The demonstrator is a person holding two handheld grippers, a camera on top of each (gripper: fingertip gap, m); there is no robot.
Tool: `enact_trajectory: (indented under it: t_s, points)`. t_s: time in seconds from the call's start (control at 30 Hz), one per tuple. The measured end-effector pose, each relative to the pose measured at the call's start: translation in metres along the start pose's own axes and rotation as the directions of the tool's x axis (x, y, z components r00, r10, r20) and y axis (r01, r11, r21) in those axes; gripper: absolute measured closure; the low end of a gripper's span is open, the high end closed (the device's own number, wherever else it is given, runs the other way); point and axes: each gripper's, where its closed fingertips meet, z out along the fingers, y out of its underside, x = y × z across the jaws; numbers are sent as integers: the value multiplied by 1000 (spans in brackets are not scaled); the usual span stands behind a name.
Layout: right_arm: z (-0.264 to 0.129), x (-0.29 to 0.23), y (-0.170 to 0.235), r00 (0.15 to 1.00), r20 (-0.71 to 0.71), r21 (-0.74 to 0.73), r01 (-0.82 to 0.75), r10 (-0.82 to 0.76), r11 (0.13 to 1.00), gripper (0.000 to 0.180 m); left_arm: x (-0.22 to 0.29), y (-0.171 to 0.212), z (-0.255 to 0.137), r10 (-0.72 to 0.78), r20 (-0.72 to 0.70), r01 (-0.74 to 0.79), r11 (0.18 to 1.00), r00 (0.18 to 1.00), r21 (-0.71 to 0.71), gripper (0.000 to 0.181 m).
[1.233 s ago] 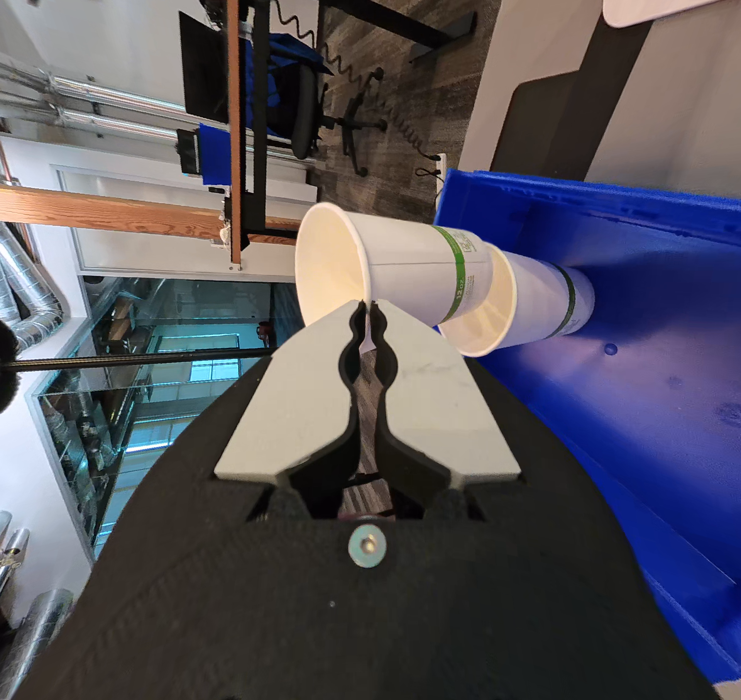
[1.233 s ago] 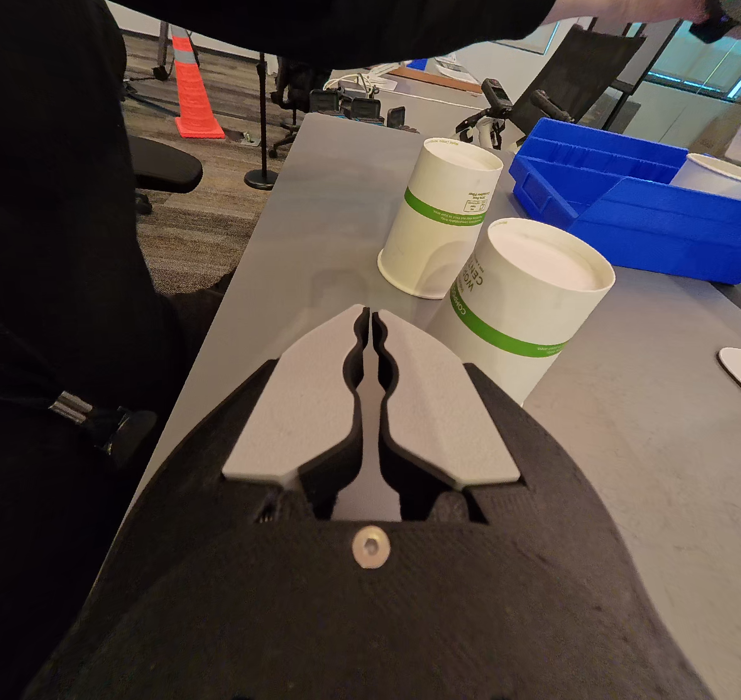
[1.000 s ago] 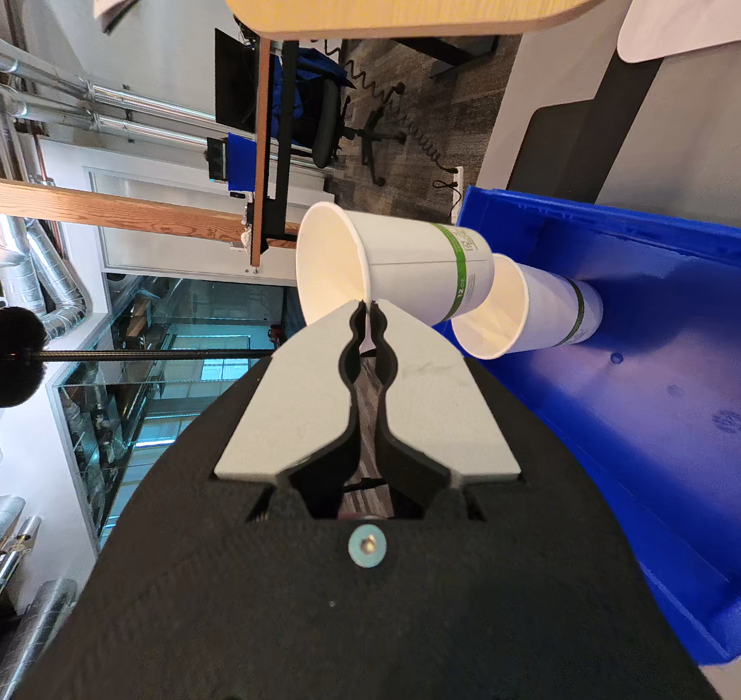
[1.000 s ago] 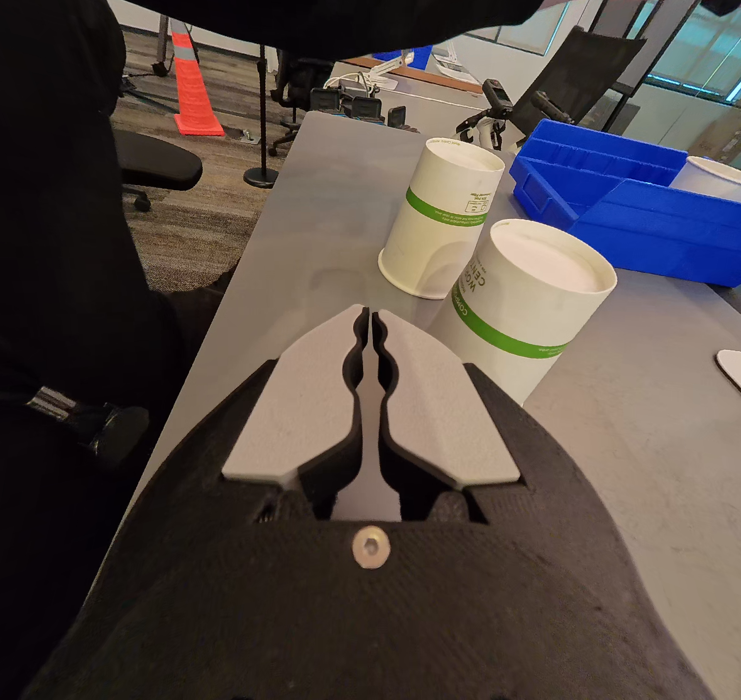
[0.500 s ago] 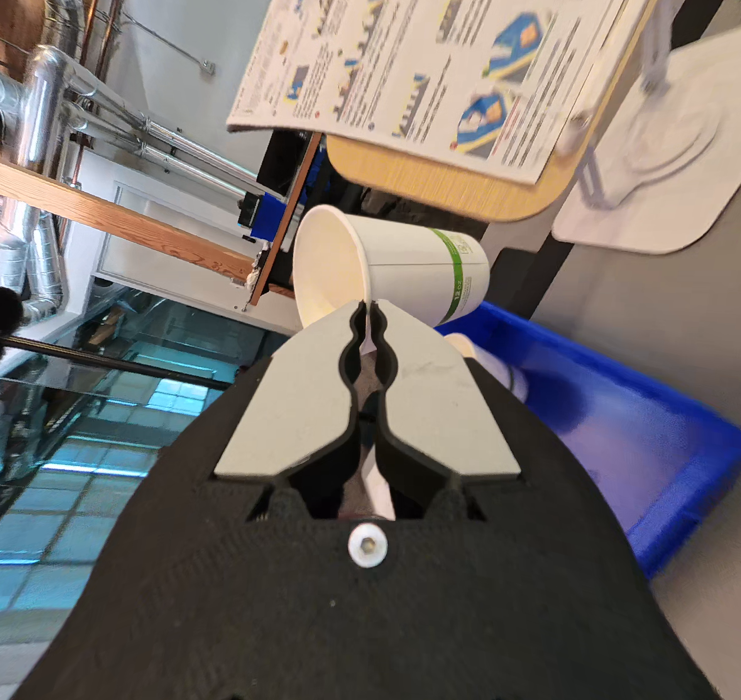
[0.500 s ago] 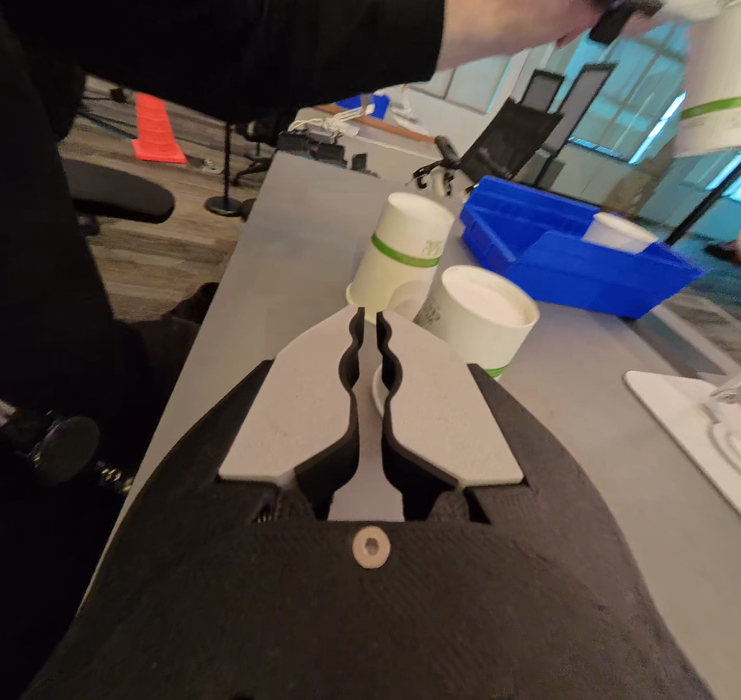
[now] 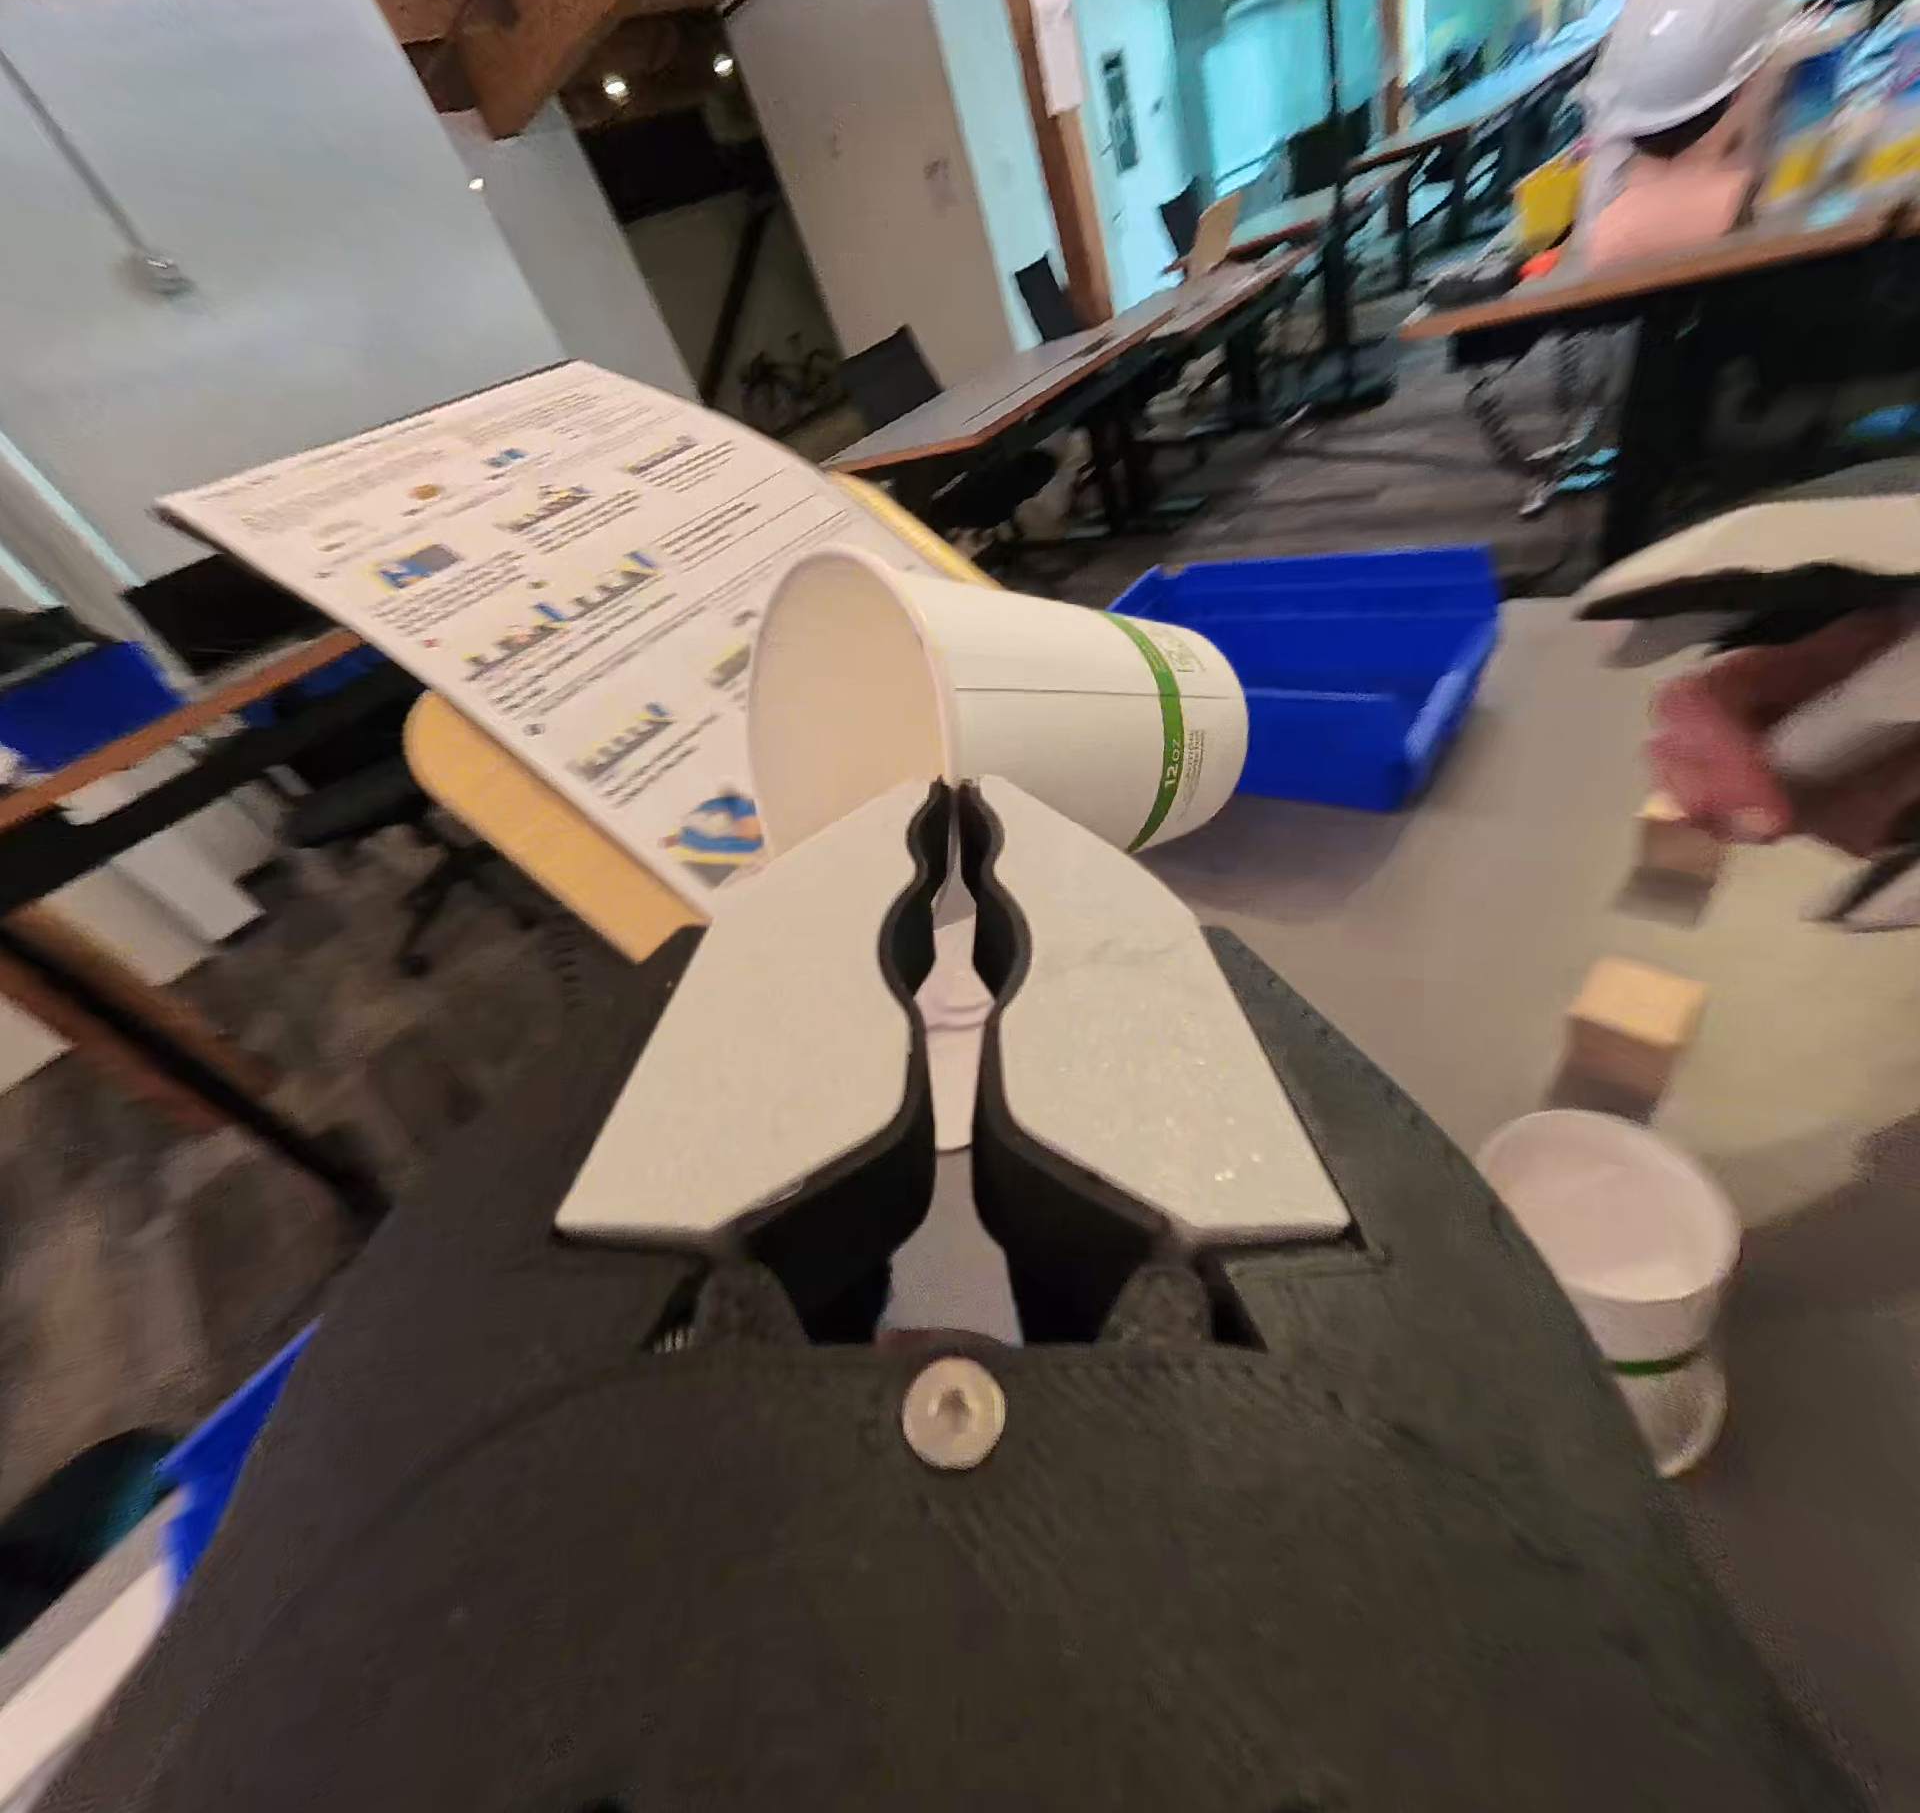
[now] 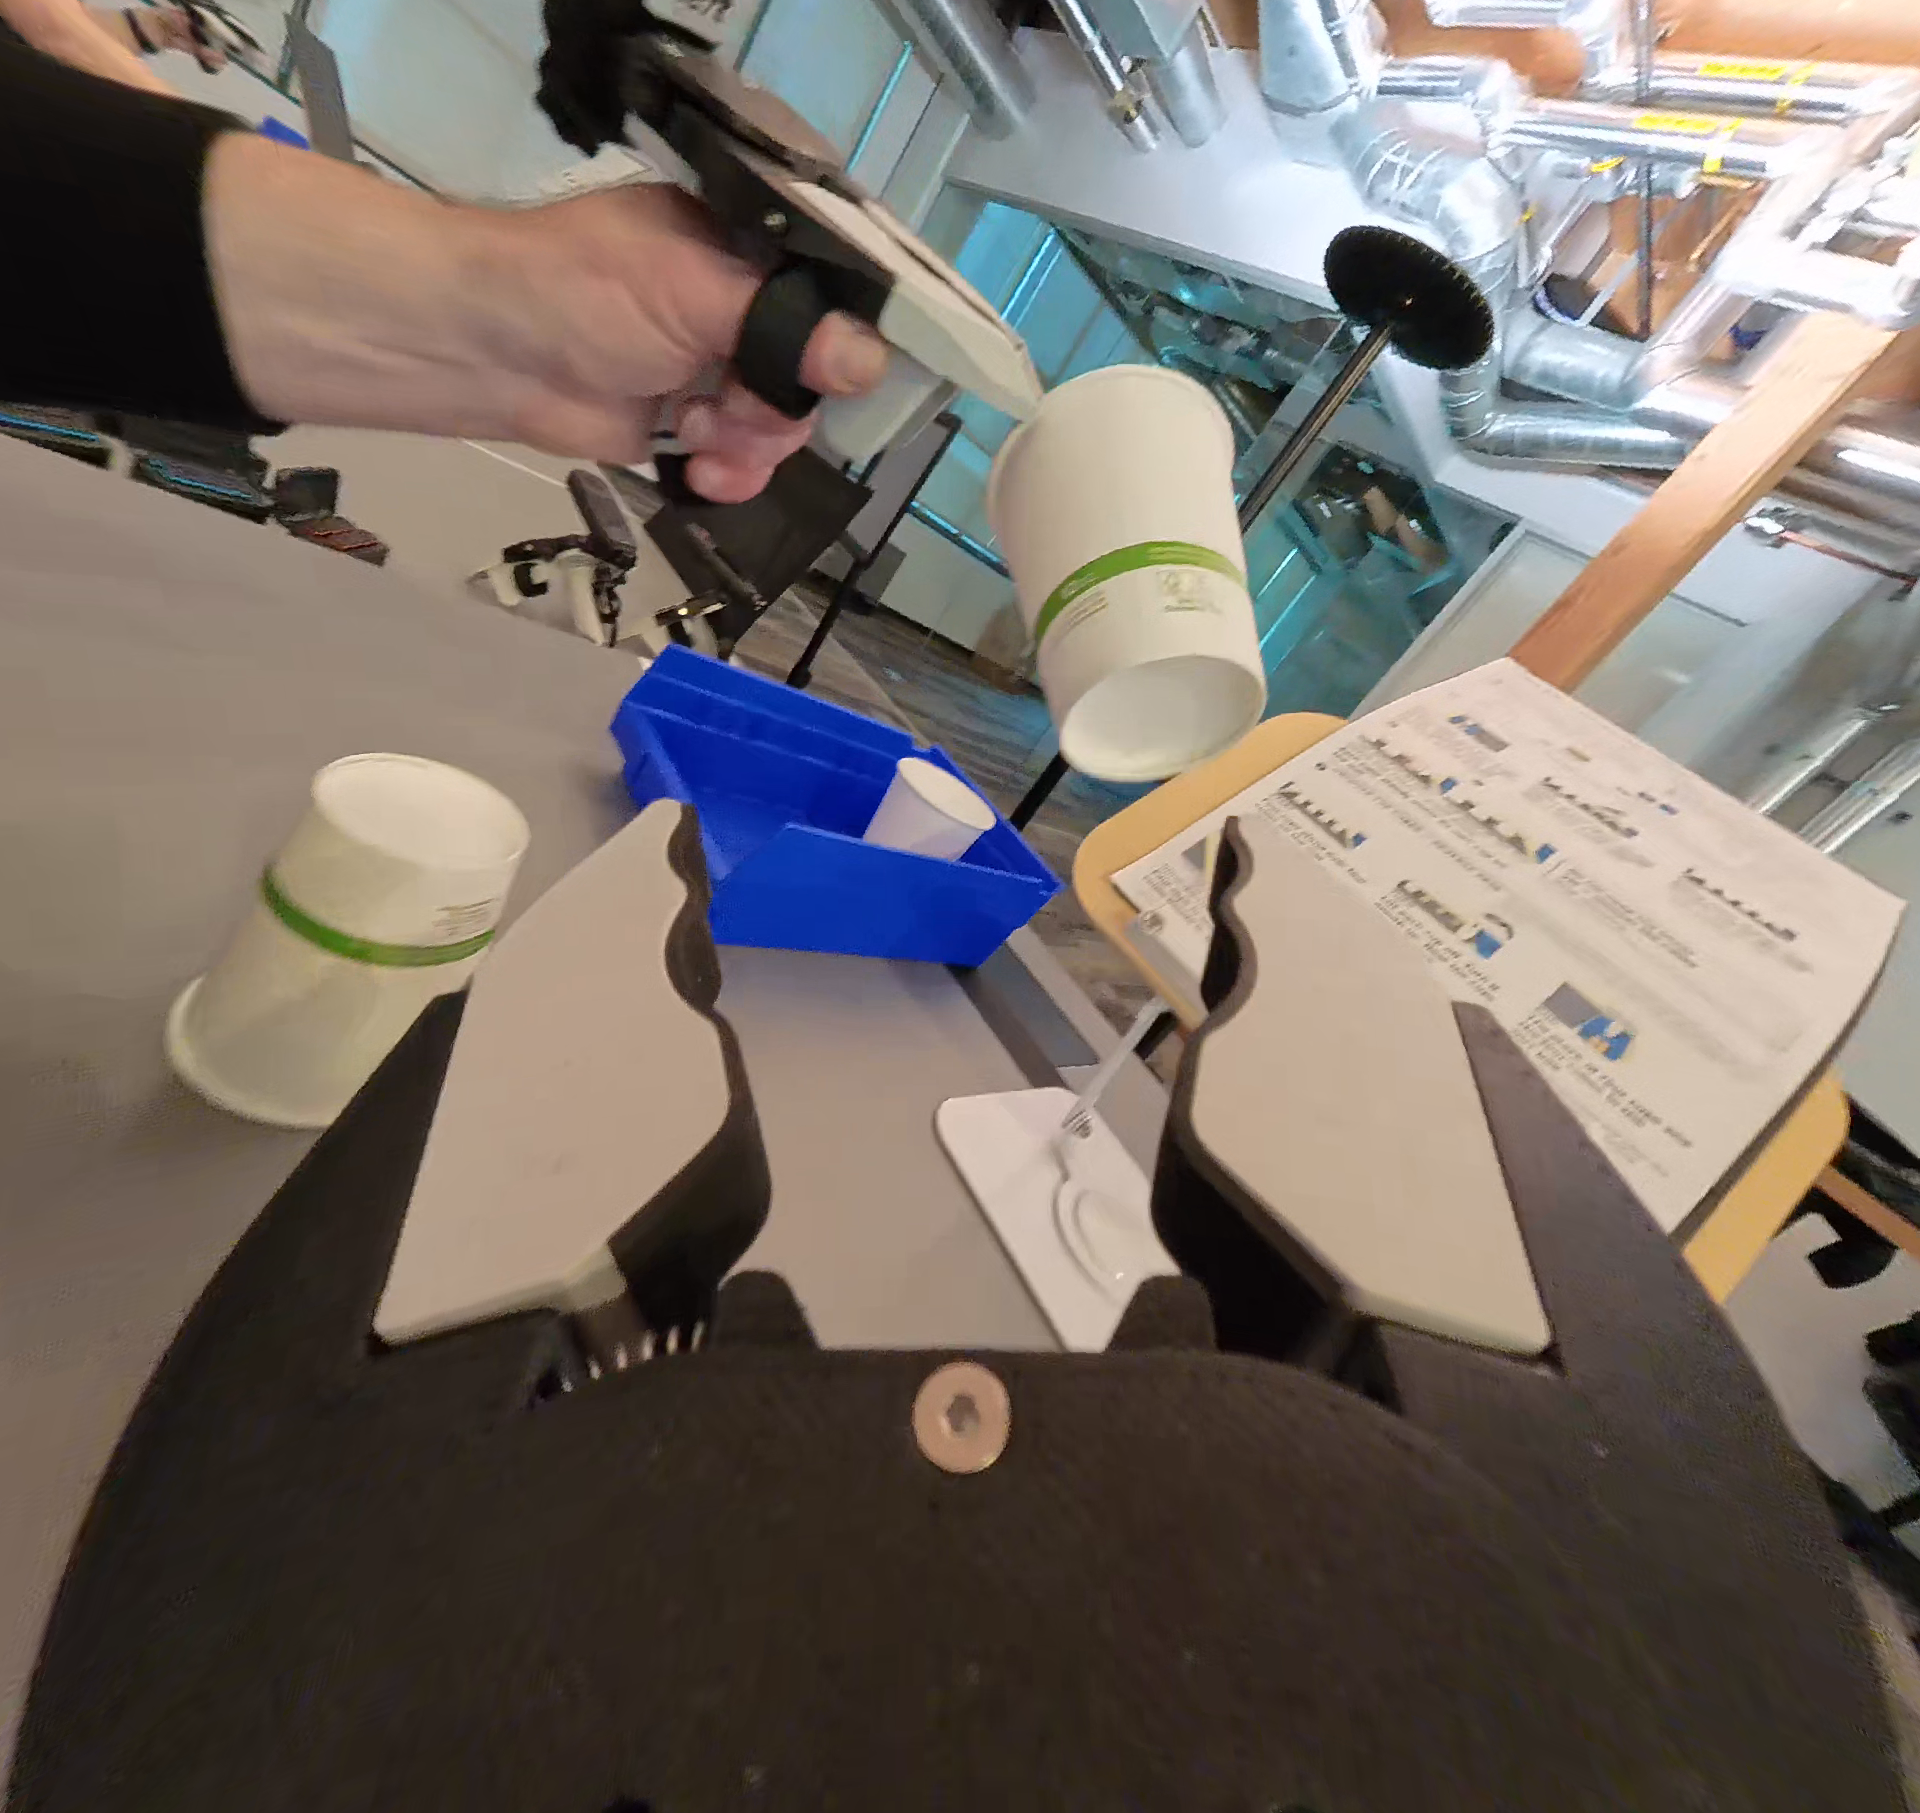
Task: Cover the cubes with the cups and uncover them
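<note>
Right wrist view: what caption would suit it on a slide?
Open right gripper faces the left gripper lifting a paper cup above a blue bin.

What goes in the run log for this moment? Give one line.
left tongs: shut on paper cup rim, held aloft | right tongs: open, empty | wooden cube: uncovered on table | blue bin: holds one cup

My left gripper (image 7: 952,807) has a cup (image 7: 997,714) up over the table (image 8: 208,641). Behind it the bin (image 8: 831,890), one cup (image 8: 930,813) inside; left of the bin, an upturned cup (image 8: 353,932).
</note>
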Motion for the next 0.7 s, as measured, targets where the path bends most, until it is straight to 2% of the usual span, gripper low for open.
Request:
enact_trajectory:
  t_s: [0.03, 0.17, 0.27, 0.43, 0.57, 0.7]
  points:
    - [5, 7, -2, 1000, -14, 4, 6, -6, 1000, 84, 10, -3, 2, -33, -33, 34, 999, 999, 20, 179]
    - [21, 29, -6, 999, -52, 2, -14, 14, 1000, 68, 39, -14, 9, -153, -152, 166, 983, 976, 77, 179]
    - [29, 38, -8, 997, -54, 12, -47, 47, 999, 62, 57, -16, 16, -186, -214, 206, 975, 959, 78, 179]
    - [35, 47, -8, 996, -59, 15, -72, 73, 997, 67, 78, -21, 23, -213, -289, 246, 966, 933, 81, 179]
    - [28, 53, -13, 993, -54, 80, -103, 108, 991, 101, 83, -23, 24, -232, -314, 271, 958, 921, 89, 179]
    - [25, 54, -14, 994, -35, 69, -105, 107, 992, 102, 85, -15, 28, -240, -321, 276, 959, 916, 69, 179]
